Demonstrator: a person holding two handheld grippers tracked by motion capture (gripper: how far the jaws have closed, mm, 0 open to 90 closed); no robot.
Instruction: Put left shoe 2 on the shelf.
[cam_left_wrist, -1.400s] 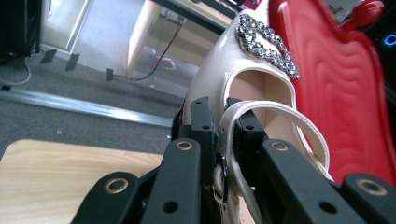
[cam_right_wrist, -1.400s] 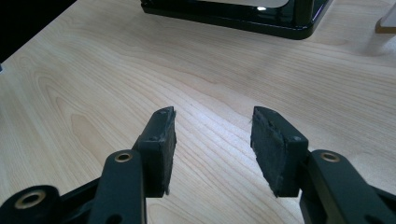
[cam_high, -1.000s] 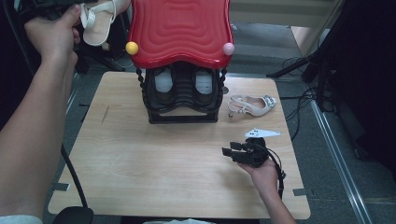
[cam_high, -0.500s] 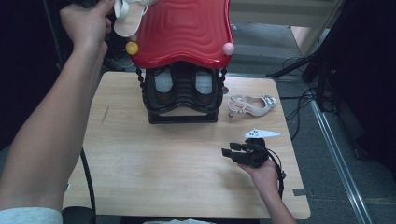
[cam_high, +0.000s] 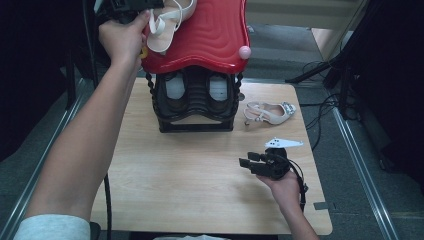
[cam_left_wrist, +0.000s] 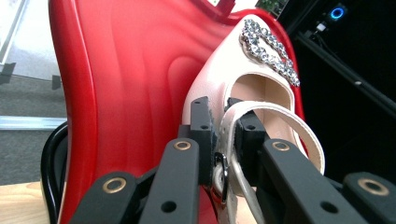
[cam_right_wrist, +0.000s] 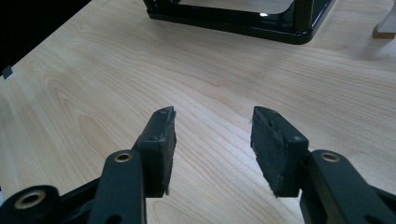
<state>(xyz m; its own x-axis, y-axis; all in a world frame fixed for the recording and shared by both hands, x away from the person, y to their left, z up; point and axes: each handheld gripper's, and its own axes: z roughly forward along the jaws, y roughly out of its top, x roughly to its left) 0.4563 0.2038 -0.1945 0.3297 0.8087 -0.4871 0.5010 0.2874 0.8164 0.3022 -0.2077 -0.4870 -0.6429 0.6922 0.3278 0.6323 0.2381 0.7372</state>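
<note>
A cream high-heeled sandal (cam_high: 167, 25) with a rhinestone buckle (cam_left_wrist: 268, 49) hangs over the left part of the rack's red wavy top (cam_high: 210, 35). My left gripper (cam_high: 150, 9) is shut on its strap; in the left gripper view the black pads (cam_left_wrist: 201, 126) pinch the strap between them, with the red top (cam_left_wrist: 126, 70) close behind. The matching sandal (cam_high: 270, 112) lies on its side on the wooden table (cam_high: 190, 175), right of the rack. My right gripper (cam_high: 248, 163) rests low near the table's front right, open with nothing between its jaws (cam_right_wrist: 212, 140).
The black shoe rack (cam_high: 196, 102) stands at the back middle of the table, and its base (cam_right_wrist: 243, 21) lies ahead of the right gripper. A pink knob (cam_high: 244, 51) sits on the red top's right corner. Cables lie on the floor to the right (cam_high: 320, 107).
The left hand has carried the sandal rightward, from beside the rack's left corner to over the red top. The right hand and its gripper have stayed put.
</note>
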